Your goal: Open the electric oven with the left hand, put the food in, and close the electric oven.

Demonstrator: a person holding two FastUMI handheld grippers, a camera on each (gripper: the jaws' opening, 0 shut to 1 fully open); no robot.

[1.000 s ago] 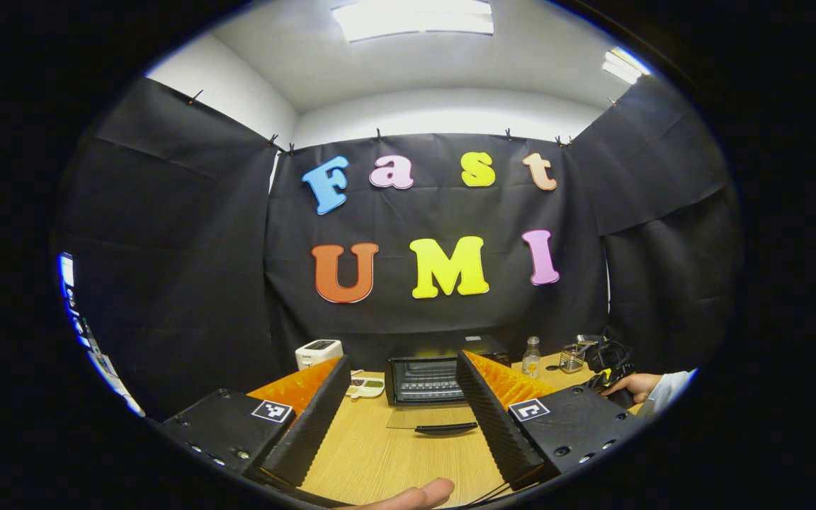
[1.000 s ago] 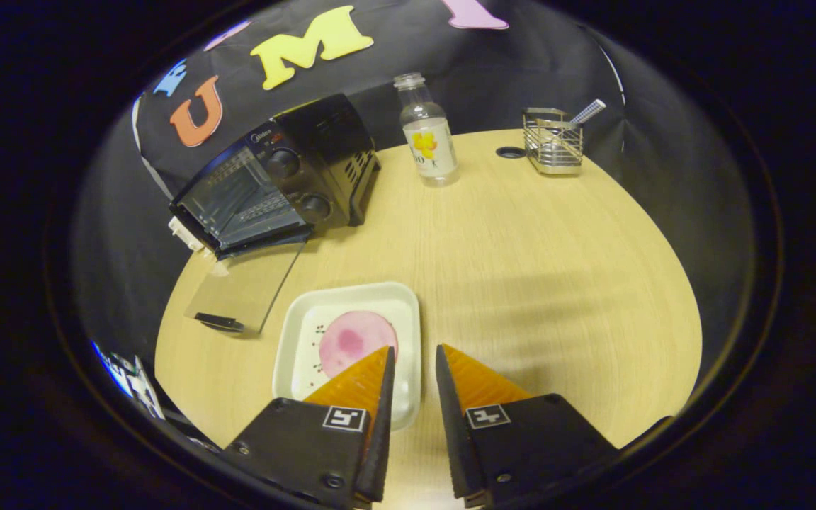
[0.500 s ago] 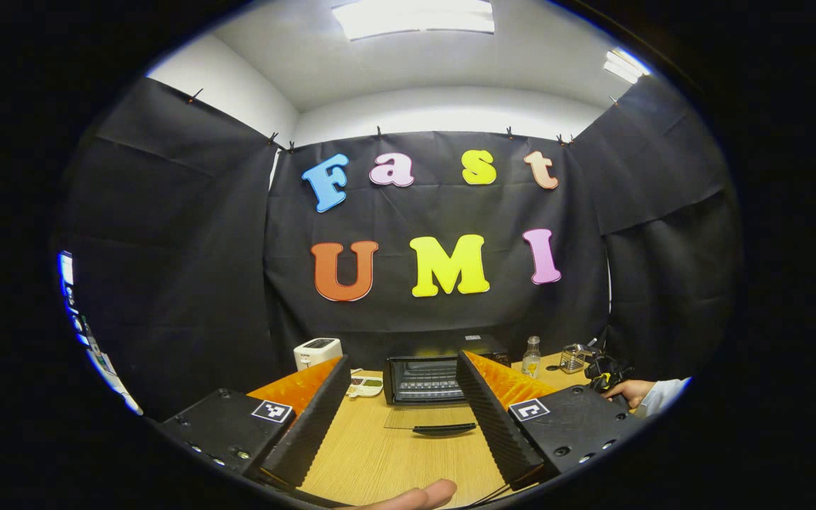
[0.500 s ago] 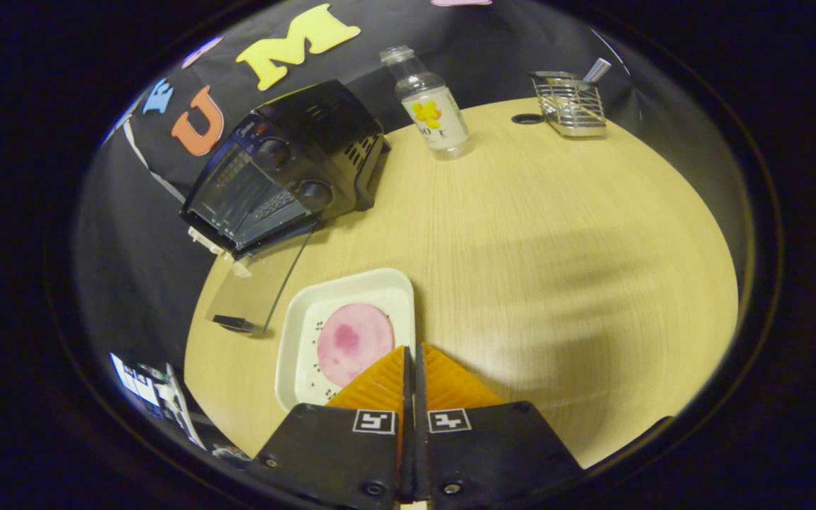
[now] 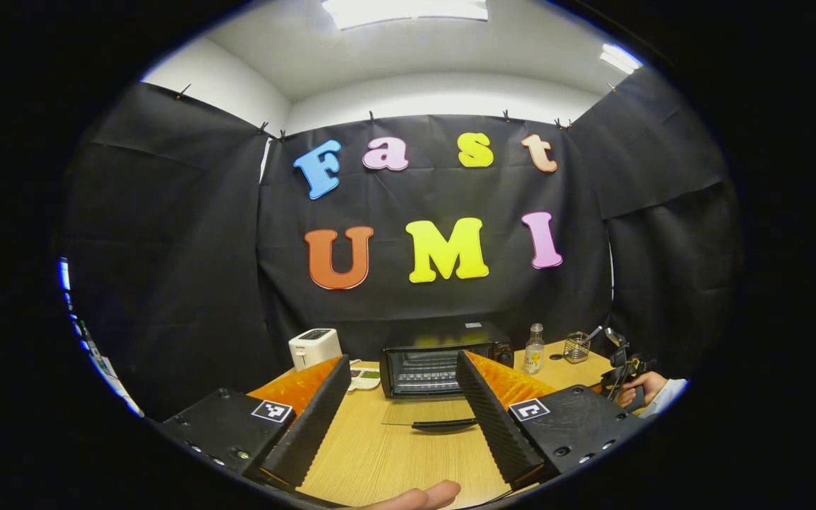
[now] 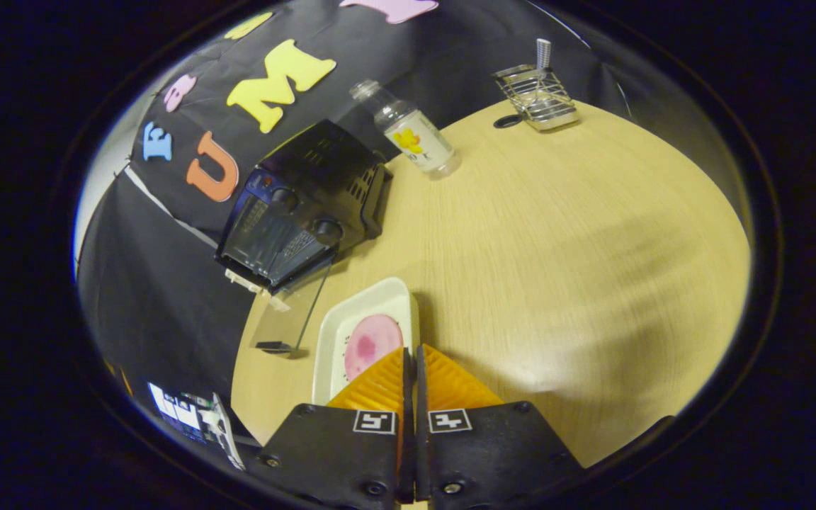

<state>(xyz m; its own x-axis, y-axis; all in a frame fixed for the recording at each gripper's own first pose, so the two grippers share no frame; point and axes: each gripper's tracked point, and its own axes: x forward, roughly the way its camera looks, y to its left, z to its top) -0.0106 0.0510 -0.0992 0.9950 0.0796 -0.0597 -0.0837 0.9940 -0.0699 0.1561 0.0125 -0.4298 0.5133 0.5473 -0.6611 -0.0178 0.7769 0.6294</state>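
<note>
Standing open on the far side of the table (image 6: 557, 234), the oven (image 6: 302, 205) has its glass door (image 6: 291, 319) dropped flat, so opening looks done. Right gripper (image 6: 411, 354) is clenched on the near rim of the white tray (image 6: 351, 319) holding the pink slice (image 6: 372, 336), just right of the door; left gripper (image 5: 401, 404) hangs released, well back. Loading and closing remain.

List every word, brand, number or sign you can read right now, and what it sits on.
Nothing here reads clearly.
oven: small brand mark above the knobs, too blurred to read.
bottle: label with a yellow picture, print too small to read.
left gripper and right gripper, the latter shut on the tray rim: square black-and-white marker patterns, no letters.
</note>
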